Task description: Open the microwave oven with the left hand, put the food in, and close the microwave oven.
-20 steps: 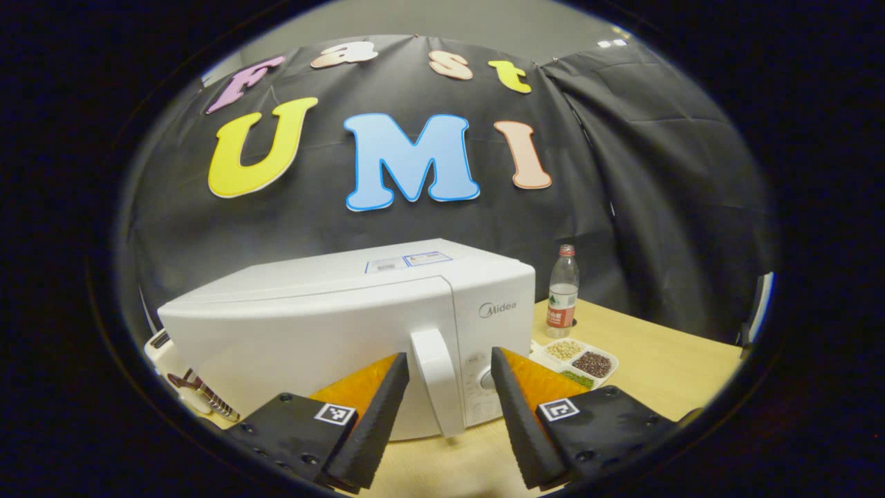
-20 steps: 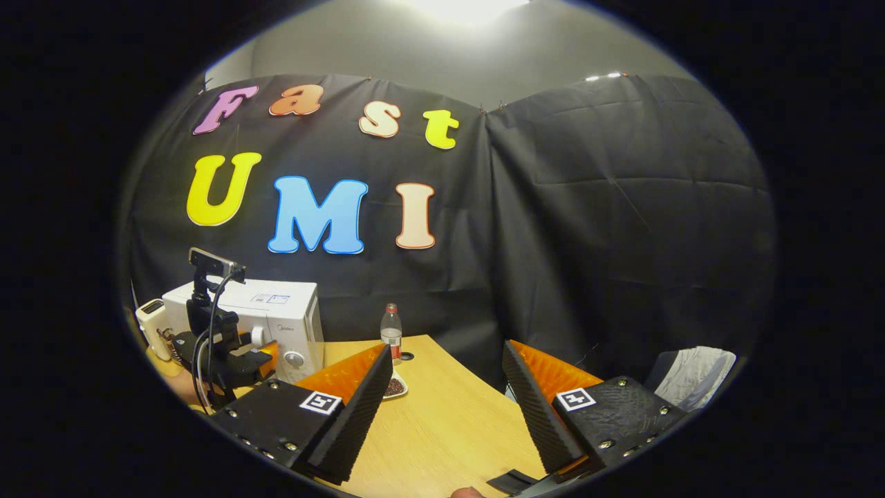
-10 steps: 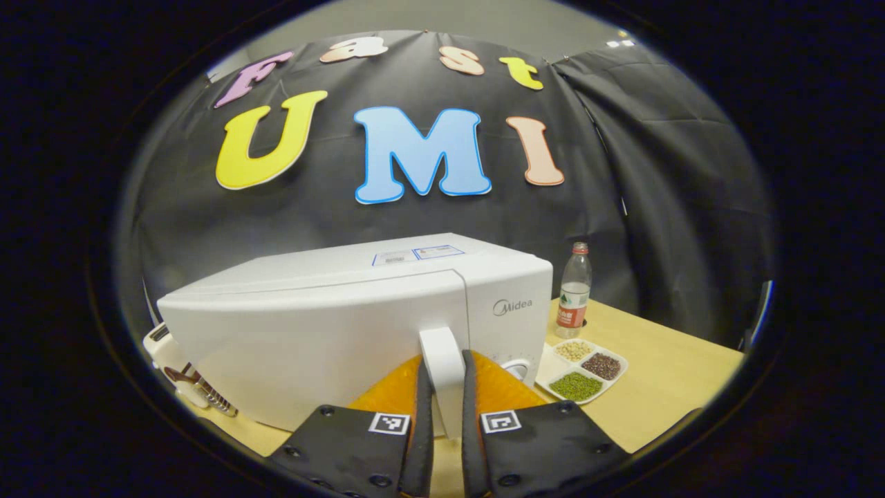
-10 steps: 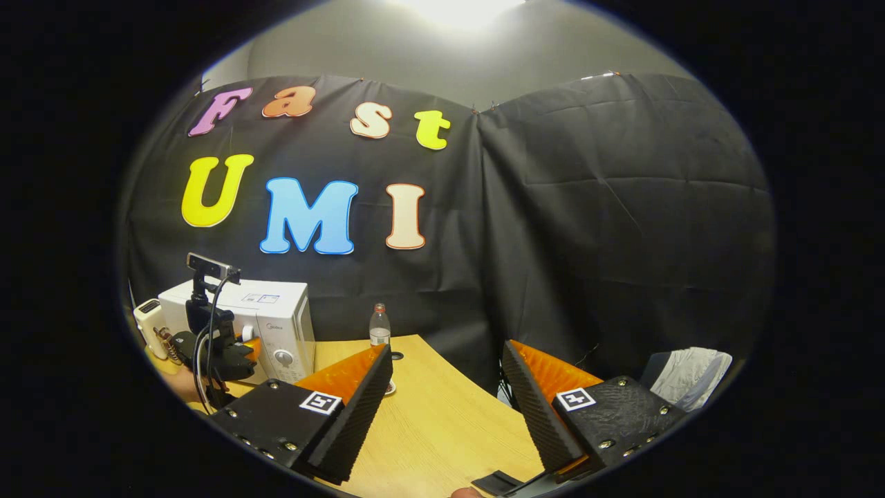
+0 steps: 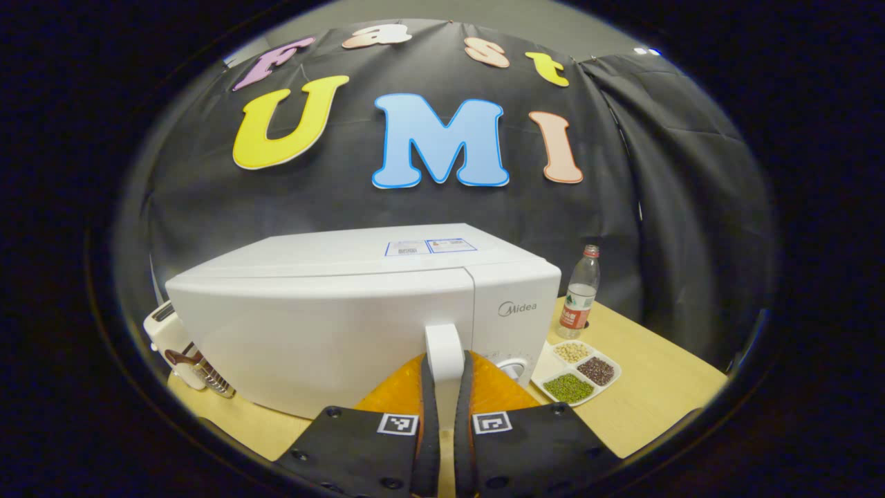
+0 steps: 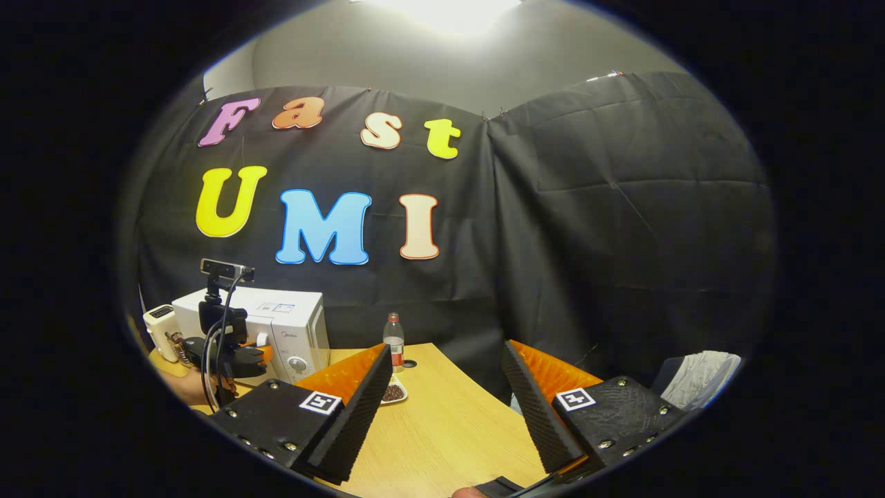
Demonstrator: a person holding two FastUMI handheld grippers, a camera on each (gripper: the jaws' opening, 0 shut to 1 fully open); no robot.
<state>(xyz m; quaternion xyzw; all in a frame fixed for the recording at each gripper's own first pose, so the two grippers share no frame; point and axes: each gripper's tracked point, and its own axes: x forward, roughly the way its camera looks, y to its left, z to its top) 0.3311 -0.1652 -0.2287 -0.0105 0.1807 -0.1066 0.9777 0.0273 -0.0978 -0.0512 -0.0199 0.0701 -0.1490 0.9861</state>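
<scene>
The left gripper (image 5: 443, 387) is clamped on the handle (image 5: 443, 353) of the microwave (image 5: 332, 311); the door looks shut, so opening, loading and closing remain. The right gripper (image 6: 442, 401) waits spread and empty over the table (image 6: 442, 436). Beyond, the food tray (image 5: 577, 363) sits just right of the microwave.

The left gripper view looks from very near at the front of the white box-shaped microwave oven (image 5: 359, 304), level with its door handle, facing the black cloth wall. The right gripper view looks from farther back over the light wooden tabletop (image 6: 442, 422), facing the same wall. Both views share the microwave oven, the clear plastic bottle (image 6: 394, 339) and the tabletop's far edge.
</scene>
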